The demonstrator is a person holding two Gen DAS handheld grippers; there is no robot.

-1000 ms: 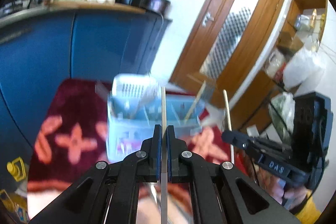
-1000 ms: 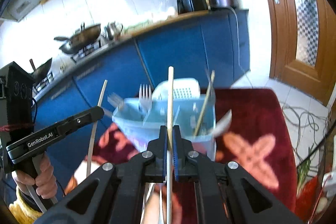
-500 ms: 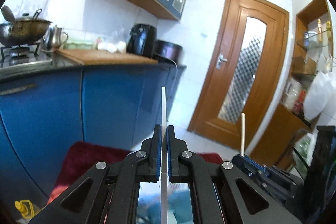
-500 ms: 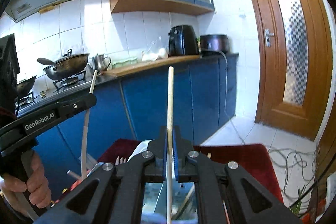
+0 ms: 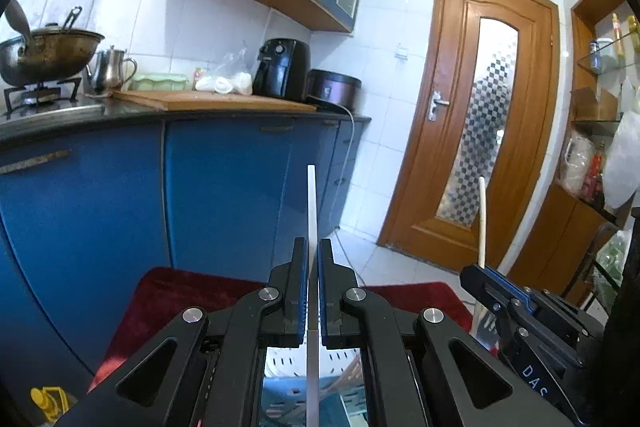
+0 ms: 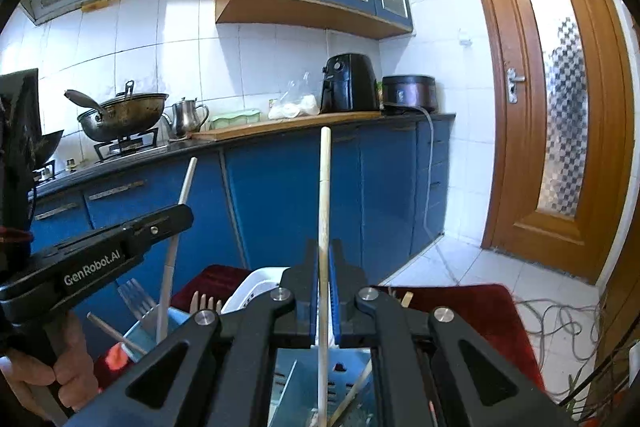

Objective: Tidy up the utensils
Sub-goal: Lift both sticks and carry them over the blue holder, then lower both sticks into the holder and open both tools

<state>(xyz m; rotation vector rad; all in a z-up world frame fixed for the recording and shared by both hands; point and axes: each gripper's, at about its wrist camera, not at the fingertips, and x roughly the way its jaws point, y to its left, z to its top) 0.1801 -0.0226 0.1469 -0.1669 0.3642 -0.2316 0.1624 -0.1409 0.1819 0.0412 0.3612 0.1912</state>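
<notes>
White chopstick (image 5: 311, 211): pinched upright by the left gripper (image 5: 313, 259), jaws pressed tight on it, tip poking up in front of the blue cabinets (image 5: 224, 187).
Wooden chopstick (image 6: 323, 195): same deal in the right gripper (image 6: 323, 263), clamped and standing straight up.
Utensil caddy (image 6: 256, 285): sat right below both grippers on the red rug (image 6: 472, 311), mostly hidden behind the black fingers (only slivers showed through the frame gaps).
Forks (image 6: 136, 301): tines up in the caddy's left end, just beside the white stick.
Hand (image 6: 48, 375): wrapped round the left gripper's handle, low left in the right view.
Counter (image 5: 216, 103): wok (image 5: 48, 55), kettle (image 5: 112, 71) and air fryer (image 5: 282, 69) lined up, well behind.
Door (image 5: 480, 115): shut, far right.
Changed: a second earlier both cameras were tipped down at the caddy; they'd swung up to the cabinets, grips unchanged.
</notes>
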